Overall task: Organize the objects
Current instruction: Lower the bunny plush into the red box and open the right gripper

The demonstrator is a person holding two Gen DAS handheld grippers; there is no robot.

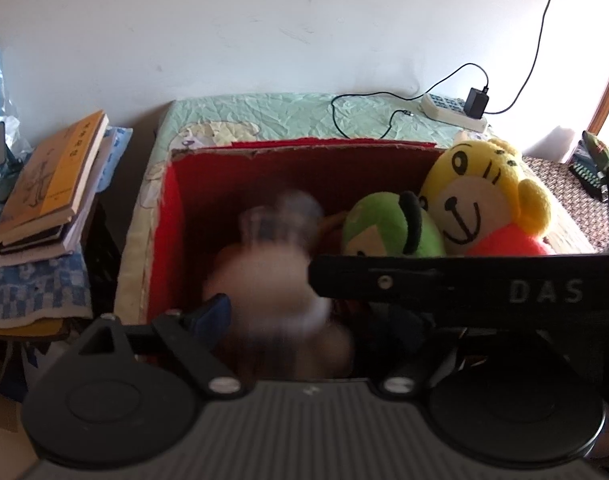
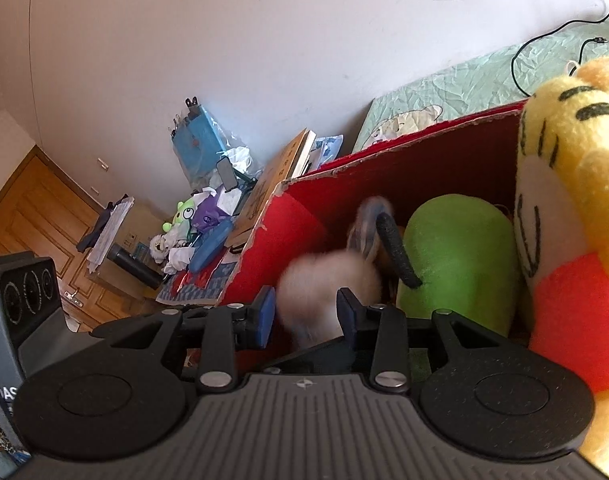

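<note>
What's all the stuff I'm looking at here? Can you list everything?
Red-lined cardboard box: one, on the bed.
Blurred white plush toy: one, inside the box.
Green plush toy: one, in the box, middle.
Yellow smiling plush in a red top: one, box's right corner.
Pale green quilted bedspread: one, under the box.
White power strip with black adapter: one, far bed edge.
Stacked books: several, orange-brown cover topmost, left of the bed.
Wooden door: one, brown, far left.
Left gripper: black, open around the white toy.
Right gripper: black, blue pads, toy between.
</note>
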